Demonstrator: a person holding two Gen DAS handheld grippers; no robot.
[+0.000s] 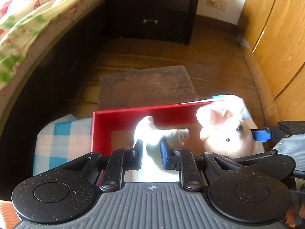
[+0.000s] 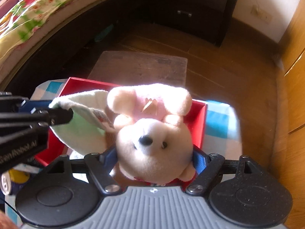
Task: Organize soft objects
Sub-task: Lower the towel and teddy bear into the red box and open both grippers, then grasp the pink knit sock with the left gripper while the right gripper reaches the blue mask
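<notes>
Two grippers hover over an open red cardboard box [image 1: 122,112] on a blue-and-white checked cloth [image 1: 57,133]. Left gripper [image 1: 151,148] has its jaws pinching a white-and-pale-green folded soft cloth [image 1: 150,131]. Right gripper [image 2: 154,157] squeezes the head of a cream plush teddy bear in a pink top [image 2: 152,133], upside down above the box. Beyond sits a dark wooden stool [image 2: 141,66].

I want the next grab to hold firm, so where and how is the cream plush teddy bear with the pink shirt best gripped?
Grip the cream plush teddy bear across its round head, from behind the crown, fingers on either cheek below the ears. That is how the right gripper has it now: the head is the widest, firmest part, while the limbs are floppy. The left gripper pinches a white cloth over the red box.
</notes>
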